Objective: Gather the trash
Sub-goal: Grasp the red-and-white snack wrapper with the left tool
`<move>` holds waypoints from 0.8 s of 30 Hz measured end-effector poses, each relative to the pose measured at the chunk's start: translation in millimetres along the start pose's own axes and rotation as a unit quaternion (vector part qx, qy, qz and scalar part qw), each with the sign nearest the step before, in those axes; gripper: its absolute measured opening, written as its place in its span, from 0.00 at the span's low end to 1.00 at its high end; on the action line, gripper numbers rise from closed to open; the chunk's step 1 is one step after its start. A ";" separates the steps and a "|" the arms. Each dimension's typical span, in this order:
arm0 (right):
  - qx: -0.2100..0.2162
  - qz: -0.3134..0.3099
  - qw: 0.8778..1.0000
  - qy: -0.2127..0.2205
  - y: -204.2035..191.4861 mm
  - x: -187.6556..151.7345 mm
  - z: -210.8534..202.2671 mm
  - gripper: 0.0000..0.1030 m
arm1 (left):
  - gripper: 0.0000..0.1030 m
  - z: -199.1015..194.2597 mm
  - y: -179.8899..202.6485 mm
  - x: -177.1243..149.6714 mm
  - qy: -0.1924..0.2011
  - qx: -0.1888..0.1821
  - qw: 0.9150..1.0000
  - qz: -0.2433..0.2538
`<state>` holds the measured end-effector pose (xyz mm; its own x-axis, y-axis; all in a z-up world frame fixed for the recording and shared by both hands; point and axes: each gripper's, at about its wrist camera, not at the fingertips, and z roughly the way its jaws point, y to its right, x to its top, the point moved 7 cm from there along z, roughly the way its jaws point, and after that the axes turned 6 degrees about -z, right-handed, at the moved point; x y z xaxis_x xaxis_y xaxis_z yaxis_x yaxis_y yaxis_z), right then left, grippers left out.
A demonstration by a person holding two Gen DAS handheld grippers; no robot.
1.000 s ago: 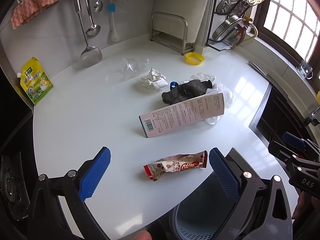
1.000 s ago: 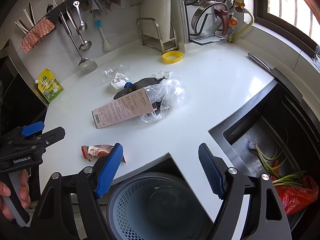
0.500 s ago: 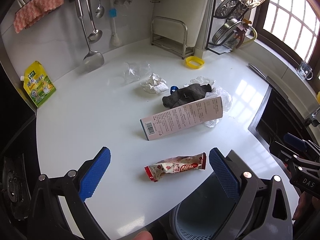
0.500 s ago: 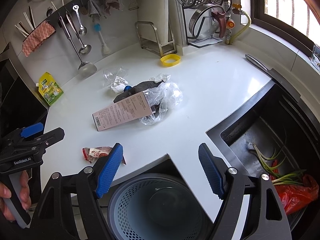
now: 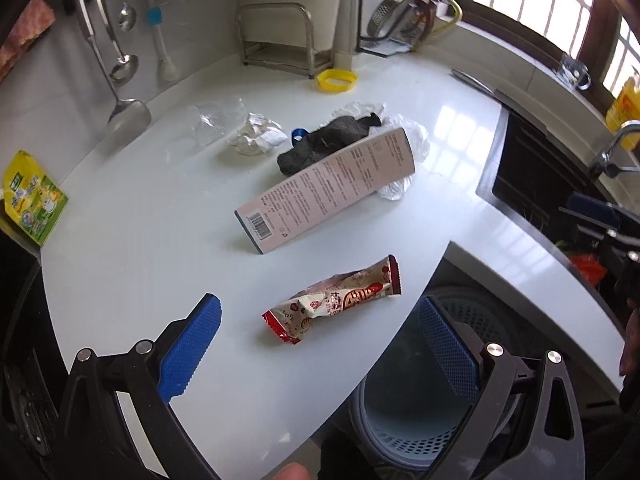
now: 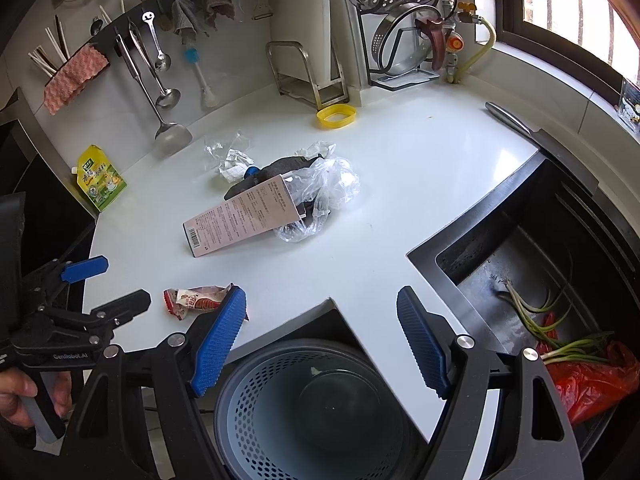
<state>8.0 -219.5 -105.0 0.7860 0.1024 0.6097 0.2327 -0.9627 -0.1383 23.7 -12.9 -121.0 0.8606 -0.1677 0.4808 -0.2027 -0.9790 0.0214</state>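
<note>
My left gripper point(image 5: 318, 344) had its jaws spread wide and gripping nothing, hovering over the front edge of the white surface point(image 5: 140, 208). The red-and-cream snack wrapper point(image 5: 334, 300) lay crumpled between those jaws in my view, flat on the surface near its front edge. My right gripper point(image 6: 320, 338) was likewise released, jaws apart, above the grey perforated trash bin point(image 6: 312, 412) that sat below the notch in the front edge. Further in, toward the middle of the surface, a pink printed carton point(image 5: 326, 190) leaned on a dark cloth point(image 5: 326, 142), with a clear plastic bag point(image 6: 330, 186) touching both. Just beside the cloth lay crumpled paper point(image 5: 256, 138) and a clear film scrap point(image 5: 214, 120). A yellow ring point(image 5: 337, 80) sat near the back edge, a yellow-green pouch point(image 5: 28, 198) at the left edge.
</note>
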 end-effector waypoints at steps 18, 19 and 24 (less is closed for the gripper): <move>-0.031 -0.005 1.000 -0.003 4.9 -4.4 -9.2 0.72 | 0.94 85.9 9.3 -8.6 -0.045 -0.020 0.987 0.154; -0.030 -0.008 1.000 -0.004 3.2 -2.8 -8.1 0.72 | 0.93 88.3 7.8 -8.3 -0.044 -0.022 0.988 0.149; -0.023 -0.020 0.999 -0.008 -3.2 2.7 -1.1 0.72 | 0.57 97.4 -1.6 -6.3 -0.044 -0.028 0.992 0.117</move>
<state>8.7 -216.4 -102.1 0.7855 0.1451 0.6015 0.2380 -0.9682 -0.0772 64.1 -21.5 -209.4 0.8244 -0.4014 0.3991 -0.4250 -0.9046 -0.0320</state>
